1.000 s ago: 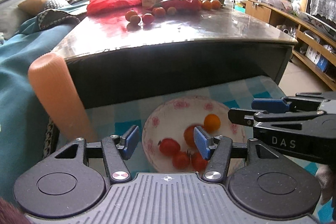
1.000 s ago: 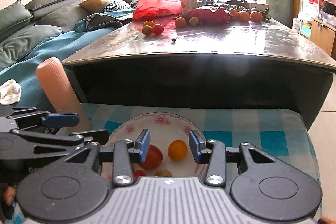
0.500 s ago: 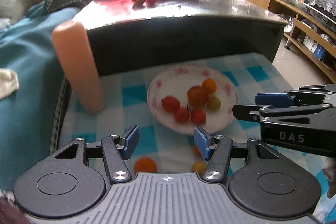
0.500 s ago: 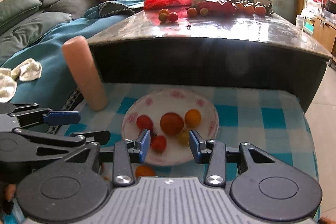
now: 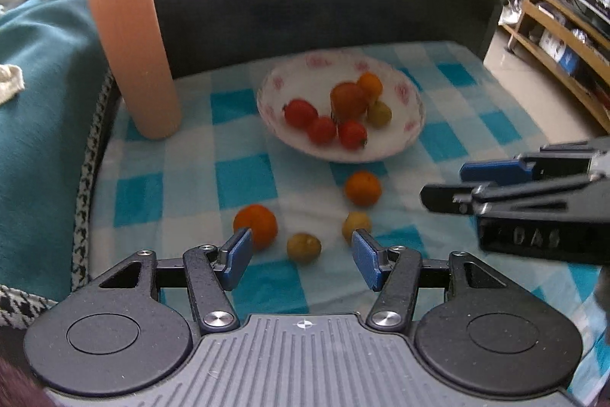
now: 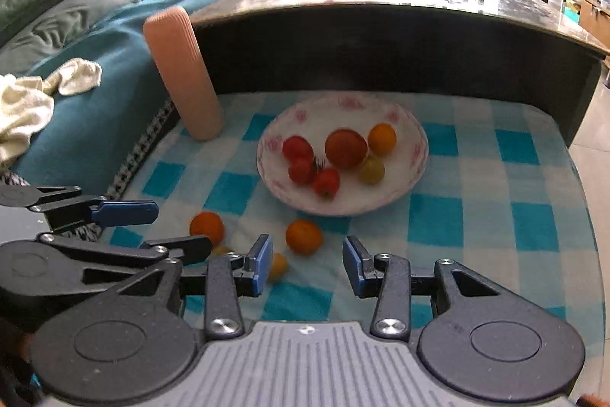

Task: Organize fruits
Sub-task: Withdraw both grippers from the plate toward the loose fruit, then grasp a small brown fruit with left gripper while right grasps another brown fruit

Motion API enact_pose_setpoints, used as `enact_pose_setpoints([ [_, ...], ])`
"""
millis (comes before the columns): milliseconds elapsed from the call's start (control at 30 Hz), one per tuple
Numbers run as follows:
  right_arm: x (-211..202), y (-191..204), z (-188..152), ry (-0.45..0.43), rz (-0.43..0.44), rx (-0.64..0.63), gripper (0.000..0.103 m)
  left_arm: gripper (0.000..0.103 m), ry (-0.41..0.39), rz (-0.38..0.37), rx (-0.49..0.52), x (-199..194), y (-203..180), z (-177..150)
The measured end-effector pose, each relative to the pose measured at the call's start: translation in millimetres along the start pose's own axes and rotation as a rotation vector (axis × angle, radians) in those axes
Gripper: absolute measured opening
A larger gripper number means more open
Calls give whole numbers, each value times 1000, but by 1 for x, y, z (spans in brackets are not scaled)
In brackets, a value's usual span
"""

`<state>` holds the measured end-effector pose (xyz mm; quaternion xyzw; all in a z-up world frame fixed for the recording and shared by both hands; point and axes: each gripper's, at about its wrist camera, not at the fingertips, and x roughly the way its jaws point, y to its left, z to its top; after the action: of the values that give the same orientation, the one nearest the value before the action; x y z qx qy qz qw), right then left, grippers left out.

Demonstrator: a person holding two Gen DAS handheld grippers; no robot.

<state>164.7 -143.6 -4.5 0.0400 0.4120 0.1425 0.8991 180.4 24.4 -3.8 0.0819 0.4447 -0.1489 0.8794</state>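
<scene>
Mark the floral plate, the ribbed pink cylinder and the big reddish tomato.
floral plate [image 6: 415, 155], right wrist view, bare right rim.
ribbed pink cylinder [image 6: 183, 71], right wrist view, mid side.
big reddish tomato [image 6: 346, 147], right wrist view, centre of fruit.

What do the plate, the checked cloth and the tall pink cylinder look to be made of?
Plate: likely glazed ceramic or melamine; smooth white, printed pink flowers on the rim.
Cloth: soft woven or fleecy fabric; matte, slightly fuzzy blue-and-white checks.
Cylinder: unclear, perhaps plastic or silicone; matte, finely ribbed along its length.
</scene>
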Motion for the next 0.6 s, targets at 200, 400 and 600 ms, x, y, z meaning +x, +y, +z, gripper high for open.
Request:
enact_pose_setpoints([
  [200,13,-3,-6,44,21,-2,55,64,41,-5,47,11,-1,-14],
  [400,22,13,-8,55,64,-104,55,64,53,-26,76,12,-1,-19],
  [600,42,18,-10,79,92,-139,55,64,72,-36,94,15,0,-22],
])
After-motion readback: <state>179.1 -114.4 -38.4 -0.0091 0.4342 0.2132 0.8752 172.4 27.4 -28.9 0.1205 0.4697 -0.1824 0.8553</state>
